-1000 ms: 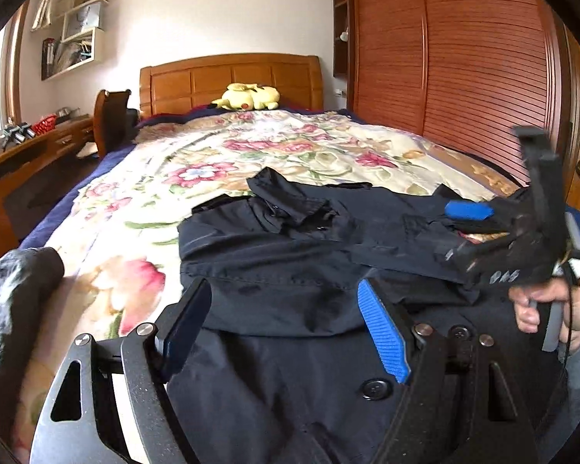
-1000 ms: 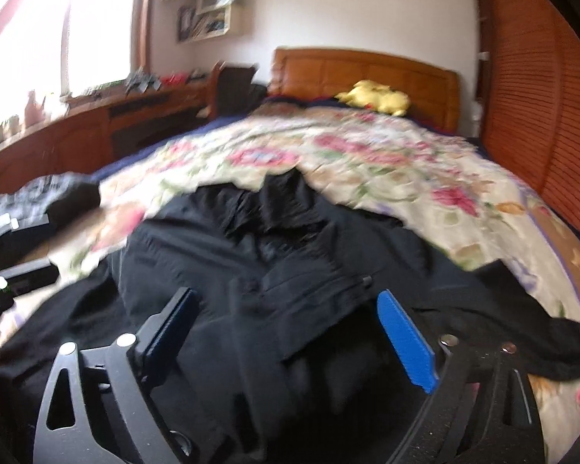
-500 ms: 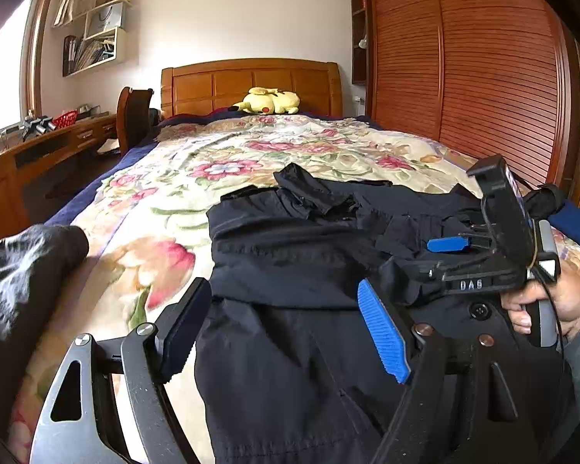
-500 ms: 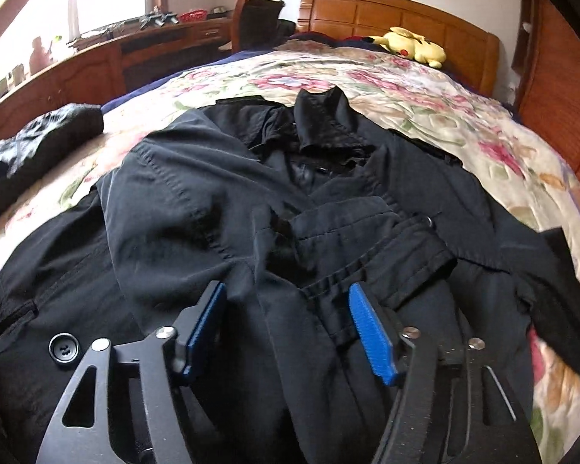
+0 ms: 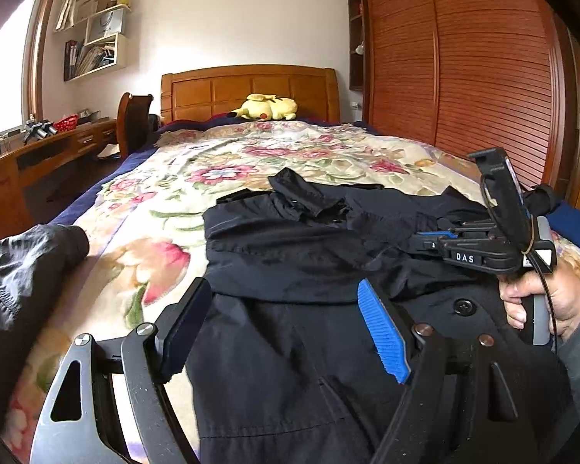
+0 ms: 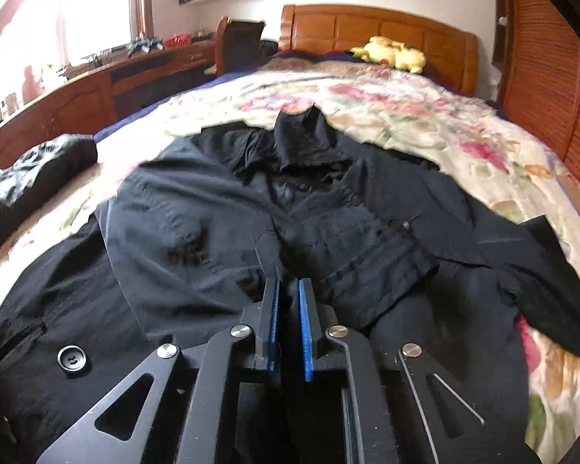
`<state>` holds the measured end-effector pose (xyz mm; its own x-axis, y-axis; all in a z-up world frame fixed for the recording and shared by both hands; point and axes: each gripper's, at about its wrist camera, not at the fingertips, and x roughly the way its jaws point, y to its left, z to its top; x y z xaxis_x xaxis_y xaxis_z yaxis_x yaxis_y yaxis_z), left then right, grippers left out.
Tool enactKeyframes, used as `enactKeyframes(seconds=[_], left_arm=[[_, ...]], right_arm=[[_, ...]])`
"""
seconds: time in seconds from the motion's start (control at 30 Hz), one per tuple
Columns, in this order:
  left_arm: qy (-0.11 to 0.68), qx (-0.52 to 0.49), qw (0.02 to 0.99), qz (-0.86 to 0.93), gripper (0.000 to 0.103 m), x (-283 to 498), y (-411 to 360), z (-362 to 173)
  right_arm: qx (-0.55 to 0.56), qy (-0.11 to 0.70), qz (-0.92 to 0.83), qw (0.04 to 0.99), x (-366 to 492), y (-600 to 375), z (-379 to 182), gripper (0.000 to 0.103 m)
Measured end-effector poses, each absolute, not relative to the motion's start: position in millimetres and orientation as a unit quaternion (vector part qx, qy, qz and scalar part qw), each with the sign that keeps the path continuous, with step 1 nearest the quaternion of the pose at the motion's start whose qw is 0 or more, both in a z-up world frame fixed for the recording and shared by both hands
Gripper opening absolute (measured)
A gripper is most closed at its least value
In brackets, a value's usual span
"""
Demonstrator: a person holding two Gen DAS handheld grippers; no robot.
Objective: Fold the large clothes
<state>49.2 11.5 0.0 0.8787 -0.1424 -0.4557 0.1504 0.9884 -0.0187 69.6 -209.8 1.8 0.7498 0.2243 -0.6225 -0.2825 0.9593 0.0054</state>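
A large black coat lies on the floral bedspread, collar toward the headboard, sleeves folded over its front. My left gripper is open and empty just above the coat's lower left part. My right gripper is shut on a fold of the coat's sleeve near the coat's middle. It also shows in the left wrist view, held by a hand at the right. A black button shows on the coat front.
Another dark garment lies at the bed's left edge. A yellow plush toy sits by the wooden headboard. A desk and chair stand at the left. A wooden wardrobe lines the right.
My right gripper has closed from open onto the sleeve fold. Both grippers have come lower and nearer to the coat.
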Motion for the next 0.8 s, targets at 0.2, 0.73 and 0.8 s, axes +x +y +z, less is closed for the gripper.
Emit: enactKeyframes(seconds=[0.2, 0.73, 0.8], left_arm=[[0.223, 0.008, 0.972, -0.076, 0.079, 48, 6, 1], [0.228, 0.005, 0.97, -0.087, 0.079, 51, -12, 8], [0.224, 0.007, 0.971, -0.087, 0.079, 51, -17, 10]], right_arm=[[-0.047, 0.291, 0.119, 0.948, 42, -218, 12, 0.005], [-0.039, 0.25, 0.073, 0.965, -59, -274, 17, 0.005], [-0.041, 0.255, 0.071, 0.963, -66, -275, 16, 0.005]])
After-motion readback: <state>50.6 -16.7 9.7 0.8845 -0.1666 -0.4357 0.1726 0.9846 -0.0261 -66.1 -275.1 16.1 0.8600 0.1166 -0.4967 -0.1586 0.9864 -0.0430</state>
